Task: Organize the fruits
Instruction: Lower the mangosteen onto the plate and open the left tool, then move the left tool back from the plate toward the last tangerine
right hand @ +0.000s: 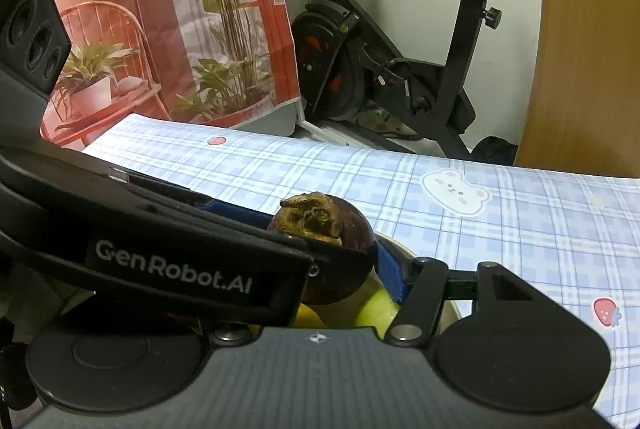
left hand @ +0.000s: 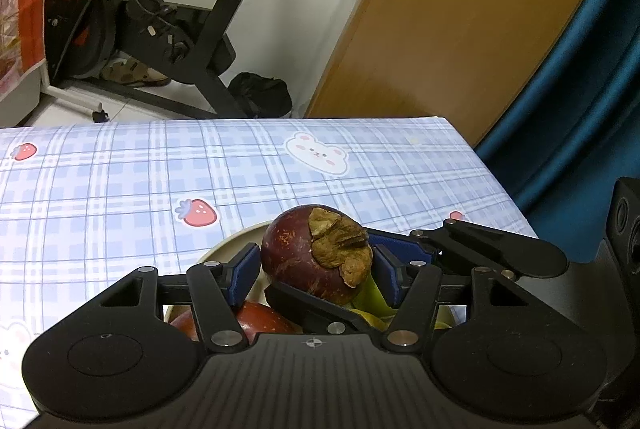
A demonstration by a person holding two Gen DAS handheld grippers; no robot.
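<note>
A dark purple mangosteen [left hand: 308, 249] with a dry brown cap sits between the blue pads of my left gripper [left hand: 314, 269], which is shut on it just above a pale bowl [left hand: 236, 237]. The bowl holds a red apple [left hand: 256, 317] and green fruit [left hand: 372, 293]. In the right wrist view the same mangosteen [right hand: 356, 225] shows over the bowl [right hand: 400, 249], with a green fruit [right hand: 376, 309] and a yellow fruit [right hand: 308, 315] under it. The left gripper's body crosses in front of my right gripper [right hand: 340, 269]. One blue right fingertip [right hand: 390, 277] shows beside the mangosteen; the other is hidden.
The table has a blue plaid cloth [left hand: 120, 189] with bear and strawberry prints. Its far edge [left hand: 240, 121] and right edge [left hand: 492, 181] are close. An exercise bike [left hand: 180, 29] stands behind, a wooden board [left hand: 460, 21] at the right.
</note>
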